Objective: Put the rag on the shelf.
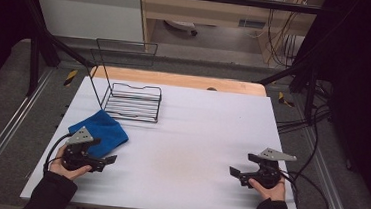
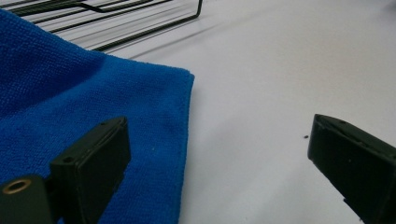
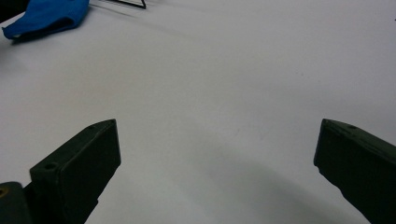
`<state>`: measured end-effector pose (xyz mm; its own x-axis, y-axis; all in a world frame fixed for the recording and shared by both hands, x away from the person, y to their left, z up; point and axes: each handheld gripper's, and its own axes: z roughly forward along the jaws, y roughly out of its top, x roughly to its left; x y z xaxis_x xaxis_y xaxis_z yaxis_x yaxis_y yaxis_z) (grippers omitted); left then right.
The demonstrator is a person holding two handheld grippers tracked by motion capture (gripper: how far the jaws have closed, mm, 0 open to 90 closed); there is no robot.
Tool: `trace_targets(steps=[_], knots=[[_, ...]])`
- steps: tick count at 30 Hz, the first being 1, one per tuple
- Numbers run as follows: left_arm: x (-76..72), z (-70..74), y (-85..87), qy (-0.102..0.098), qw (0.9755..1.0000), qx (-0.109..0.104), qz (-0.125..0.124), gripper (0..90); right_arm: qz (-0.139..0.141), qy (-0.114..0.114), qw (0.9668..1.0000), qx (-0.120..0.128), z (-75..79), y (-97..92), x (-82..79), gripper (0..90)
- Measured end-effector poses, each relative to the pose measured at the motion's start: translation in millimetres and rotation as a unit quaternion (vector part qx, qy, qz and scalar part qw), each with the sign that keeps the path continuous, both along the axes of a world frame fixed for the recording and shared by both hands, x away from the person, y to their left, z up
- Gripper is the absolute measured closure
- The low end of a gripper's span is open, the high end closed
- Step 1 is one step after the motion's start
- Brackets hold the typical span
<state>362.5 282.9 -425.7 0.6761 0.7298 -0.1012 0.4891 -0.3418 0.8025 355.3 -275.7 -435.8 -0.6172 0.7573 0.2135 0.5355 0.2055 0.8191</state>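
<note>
A folded blue cloth [image 1: 102, 130] lies on the white table [image 1: 196, 130] at the left, just in front of a black wire rack [image 1: 132, 100]. My left gripper [image 1: 109, 161] rests at the cloth's near edge, open, one jaw over the blue cloth [image 2: 70, 102] and the other over bare table. At the right front my right gripper [image 1: 235, 174] is open and low over the white surface, nothing between its jaws. From the right gripper view the blue cloth [image 3: 46, 16] shows far off at the upper left.
The wire rack [image 2: 107, 18] stands behind the cloth with a tall wire back. A wooden board [image 1: 175, 79] edges the table's far side. Black frame poles and cables [image 1: 312, 189] run along the right; metal rails flank both sides.
</note>
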Motion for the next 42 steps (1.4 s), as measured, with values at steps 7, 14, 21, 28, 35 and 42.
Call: trace_targets(steps=[7, 14, 21, 28, 35, 42], knots=[[-0.8, 2.2, 1.3, -0.002, 1.0, 0.008, 0.001, 6.0, -0.003, 0.002, 1.0, -0.002, 0.2, 0.2, -0.5, 1.2], [0.0, 1.1, 9.5, 0.006, 0.9993, 0.032, 0.02, 12.0, -0.005, 0.001, 1.0, -0.006, -0.2, 1.2, -0.5, 1.5], [0.4, 0.8, 16.6, 0.012, 0.9985, 0.042, 0.033, 27.3, -0.006, 0.003, 0.9999, -0.013, -0.7, 2.1, -0.2, 1.5], [2.6, -5.3, 15.6, 0.02, 0.9951, 0.091, 0.032, 39.0, -0.004, 0.008, 0.9998, -0.018, -2.3, 4.2, -0.2, 1.6], [9.8, -16.1, 20.0, 0.022, 0.9917, 0.121, 0.039, 47.0, -0.002, 0.01, 0.9998, -0.019, -2.9, 4.9, 0.1, 1.6], [12.3, -18.1, 22.0, 0.021, 0.9914, 0.122, 0.042, 56.6, -0.001, 0.009, 0.9998, -0.02, -3.4, 5.4, 0.6, 1.6]])
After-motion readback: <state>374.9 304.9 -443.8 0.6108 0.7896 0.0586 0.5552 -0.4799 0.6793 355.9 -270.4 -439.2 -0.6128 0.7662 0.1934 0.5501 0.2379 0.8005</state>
